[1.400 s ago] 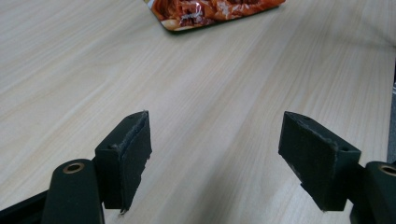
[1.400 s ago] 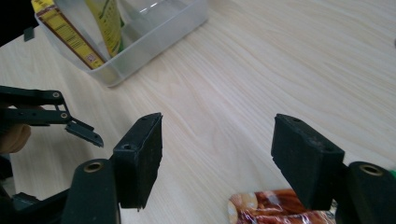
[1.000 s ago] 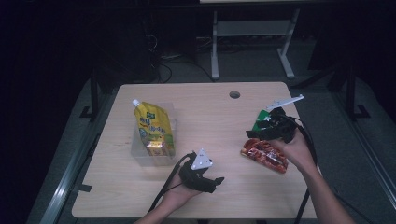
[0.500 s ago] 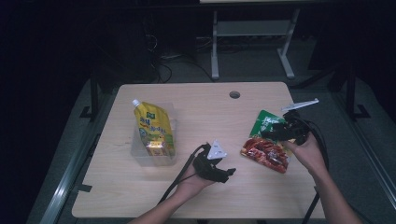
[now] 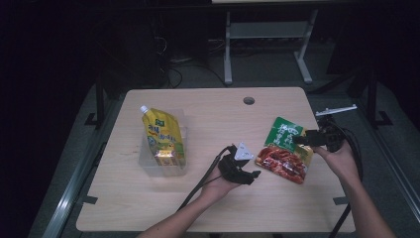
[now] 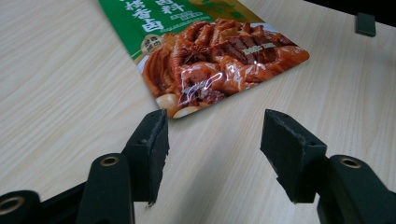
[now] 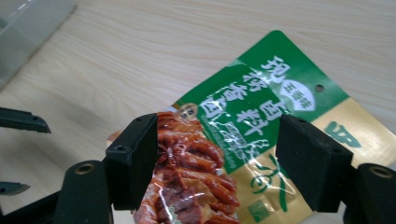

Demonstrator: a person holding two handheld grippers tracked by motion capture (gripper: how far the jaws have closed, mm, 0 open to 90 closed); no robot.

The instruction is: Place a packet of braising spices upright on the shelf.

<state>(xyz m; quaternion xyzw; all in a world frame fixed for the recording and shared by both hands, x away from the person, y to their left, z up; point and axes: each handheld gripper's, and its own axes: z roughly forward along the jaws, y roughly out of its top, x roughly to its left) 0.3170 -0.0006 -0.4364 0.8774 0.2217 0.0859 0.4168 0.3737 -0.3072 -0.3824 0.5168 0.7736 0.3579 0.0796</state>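
A: What sits farthest left on the table (image 5: pixel 208 208)?

B: A yellow spouted drink pouch (image 5: pixel 162 136), at about nine o'clock from the table's middle. It lies in a clear plastic tray (image 5: pixel 148 167), its white cap pointing toward eleven o'clock.

A: And your left gripper (image 5: pixel 247 177)?

B: I hold it low over the wood near the middle, at about six o'clock from the round cable hole (image 5: pixel 248 100). Its jaws stand wide apart with bare tabletop between them. In the left gripper view, the sauce packet (image 6: pixel 205 51) lies just beyond the jaws at twelve o'clock, its nearest corner close to the left one; I cannot tell whether they touch.

A: Where is that packet on the table?

B: At three o'clock from the left gripper, flat on the wood: a green-and-gold sachet with a red picture of braised food, its green end pointing toward one o'clock.

A: The right gripper (image 5: pixel 303 140)?

B: It is at the packet's right edge. In the right gripper view its jaws are spread, the packet (image 7: pixel 243 140) showing between them; I cannot tell whether they touch it.
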